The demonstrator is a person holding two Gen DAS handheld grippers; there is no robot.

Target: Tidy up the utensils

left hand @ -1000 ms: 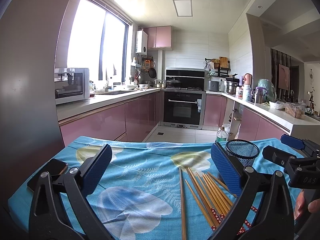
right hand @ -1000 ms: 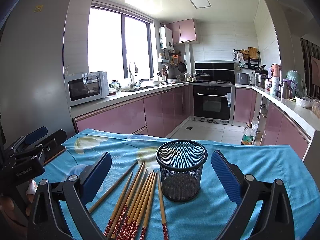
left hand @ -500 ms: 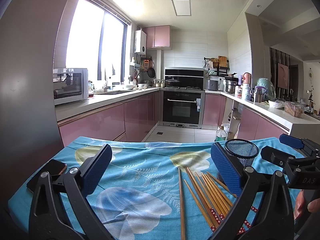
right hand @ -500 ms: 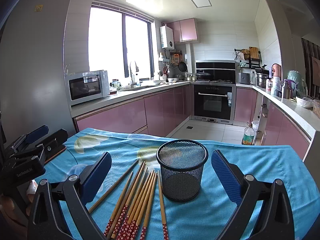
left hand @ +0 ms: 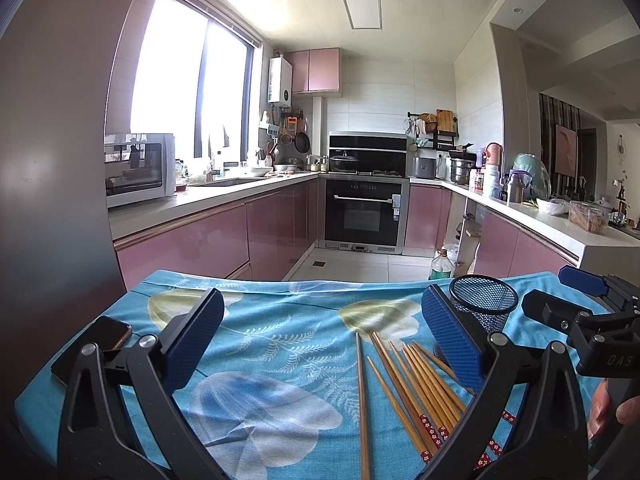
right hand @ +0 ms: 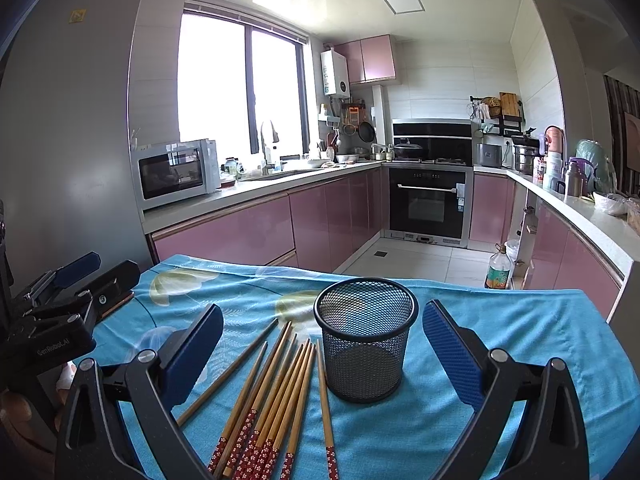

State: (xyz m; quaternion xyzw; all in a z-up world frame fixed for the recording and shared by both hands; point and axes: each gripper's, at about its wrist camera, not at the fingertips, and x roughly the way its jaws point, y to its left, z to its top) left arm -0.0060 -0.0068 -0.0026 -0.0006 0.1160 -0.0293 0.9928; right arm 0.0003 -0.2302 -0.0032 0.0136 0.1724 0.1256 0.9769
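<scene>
Where chopsticks point(left hand: 404, 384) meet tongs point(left hand: 324, 340), their ends hide.

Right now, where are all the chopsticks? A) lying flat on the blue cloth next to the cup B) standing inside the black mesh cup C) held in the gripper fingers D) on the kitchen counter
A: the chopsticks lie flat on the blue cloth beside the black mesh cup, which looks empty, and neither gripper holds one.
</scene>
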